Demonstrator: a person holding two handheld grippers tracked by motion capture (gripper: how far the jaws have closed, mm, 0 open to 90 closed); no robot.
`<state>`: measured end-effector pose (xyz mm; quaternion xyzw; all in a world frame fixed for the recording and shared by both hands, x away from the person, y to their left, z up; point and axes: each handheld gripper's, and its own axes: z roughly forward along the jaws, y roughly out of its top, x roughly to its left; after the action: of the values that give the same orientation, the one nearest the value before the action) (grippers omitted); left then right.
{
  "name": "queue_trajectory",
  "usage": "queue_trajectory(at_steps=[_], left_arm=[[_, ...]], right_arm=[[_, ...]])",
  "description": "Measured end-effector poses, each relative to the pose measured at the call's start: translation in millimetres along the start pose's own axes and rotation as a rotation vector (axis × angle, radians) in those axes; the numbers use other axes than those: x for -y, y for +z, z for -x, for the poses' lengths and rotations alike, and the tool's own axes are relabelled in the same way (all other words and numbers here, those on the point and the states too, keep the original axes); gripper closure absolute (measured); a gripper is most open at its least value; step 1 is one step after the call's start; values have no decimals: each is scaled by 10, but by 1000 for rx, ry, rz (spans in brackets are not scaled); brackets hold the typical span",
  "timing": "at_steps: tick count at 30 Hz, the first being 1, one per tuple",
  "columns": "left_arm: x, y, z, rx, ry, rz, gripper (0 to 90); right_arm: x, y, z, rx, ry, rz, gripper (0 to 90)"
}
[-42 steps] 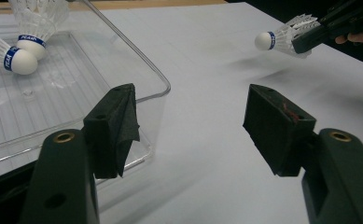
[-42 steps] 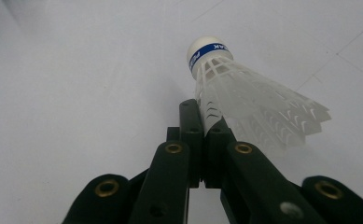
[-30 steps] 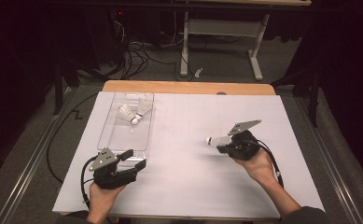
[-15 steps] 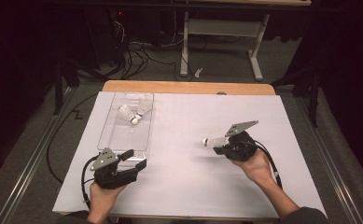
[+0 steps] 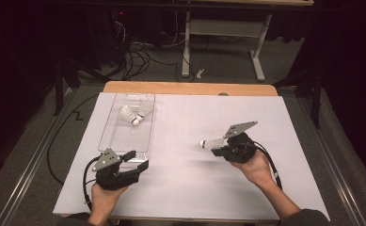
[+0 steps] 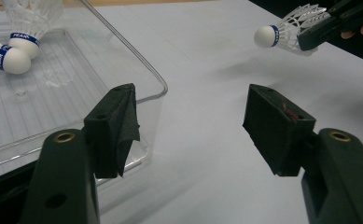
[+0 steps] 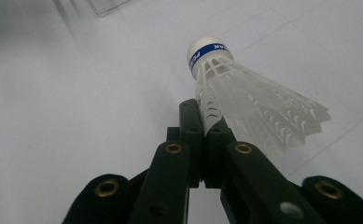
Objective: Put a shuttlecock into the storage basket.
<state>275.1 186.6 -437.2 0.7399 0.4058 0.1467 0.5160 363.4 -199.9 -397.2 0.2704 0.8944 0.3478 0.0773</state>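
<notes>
We noted a clear tray (image 5: 124,141) at the table's (image 5: 180,188) left, two shuttlecocks (image 5: 132,115) lying at its far end. Our right gripper (image 5: 218,147), jaws pinched shut on a third shuttlecock's (image 5: 210,143) skirt, held it above the table, right of centre. Its long axis ran roughly level, cork toward the tray. Our left gripper (image 5: 134,160), jaws wide apart and holding nothing, sat at the tray's near end.
</notes>
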Motion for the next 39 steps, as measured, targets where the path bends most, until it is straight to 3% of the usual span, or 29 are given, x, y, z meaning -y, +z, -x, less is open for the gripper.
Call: queue_trajectory(at_steps=[23, 39], left_arm=[[-121, 59, 54, 15, 32, -1, 356], [-292, 286, 182, 65, 82, -31, 356]], right_arm=[[-20, -7, -15, -11, -10, -3, 900], [-35, -34, -16, -17, -16, -3, 900]])
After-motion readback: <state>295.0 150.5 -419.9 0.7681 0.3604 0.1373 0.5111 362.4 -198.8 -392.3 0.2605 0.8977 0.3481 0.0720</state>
